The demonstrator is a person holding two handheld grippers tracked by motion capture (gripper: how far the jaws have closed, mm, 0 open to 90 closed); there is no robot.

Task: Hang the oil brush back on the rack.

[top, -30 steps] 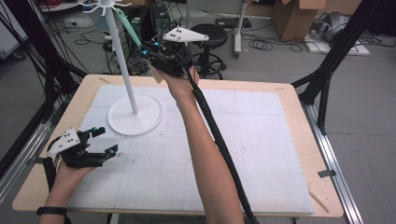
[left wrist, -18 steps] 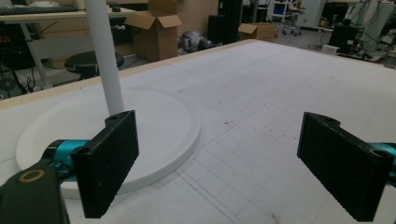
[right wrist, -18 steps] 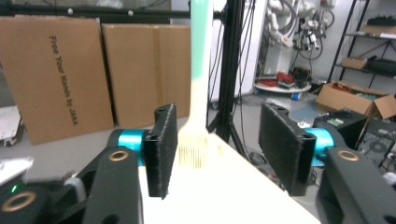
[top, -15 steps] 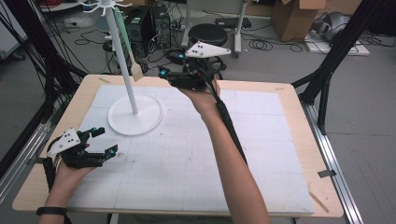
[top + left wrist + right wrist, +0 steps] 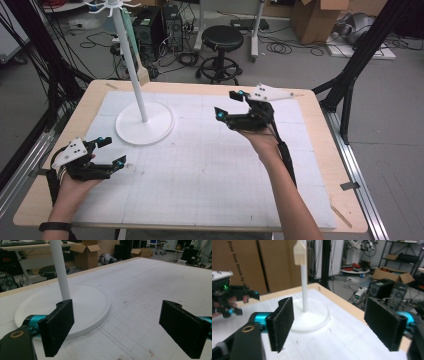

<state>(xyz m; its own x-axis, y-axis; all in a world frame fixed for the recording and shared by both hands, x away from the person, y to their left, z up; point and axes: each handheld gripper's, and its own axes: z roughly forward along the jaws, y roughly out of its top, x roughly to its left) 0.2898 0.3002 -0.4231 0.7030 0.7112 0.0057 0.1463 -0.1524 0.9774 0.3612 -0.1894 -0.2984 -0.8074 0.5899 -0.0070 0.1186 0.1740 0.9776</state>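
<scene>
We see a wooden-edged tabletop (image 5: 320, 150) w/ a white gridded mat (image 5: 210, 165) over most of it. On the far-left part of the mat stands a white stand (image 5: 145, 122): round flat base, thin upright pole, hooks at the top. A pale-green-handled brush (image 5: 134, 52) hangs from those hooks beside the pole, bristle end down near the far tabletop edge; in the right gripper view its cream bristles show next to the pole.

Left gripper (image 5: 111, 152) sits at the near-left of the mat, held low in the person's left hand (image 5: 75, 182), near side of the stand base and close to it. Its fingers are spread wide w/ nothing between them; in the left gripper view we see bare mat in the gap and the stand base just behind the left finger (image 5: 58, 326).

Right gripper (image 5: 227, 105) is raised above the mat, right of centre, held by the right hand (image 5: 260, 137), pointing left toward the stand, well apart from it. Its fingers are also spread wide, nothing held; the right gripper view looks thru the gap at the stand base and pole, w/ the left gripper farther off at left.

Beyond the tabletop: black stool (image 5: 220, 40), cardboard boxes, cables on the floor.
</scene>
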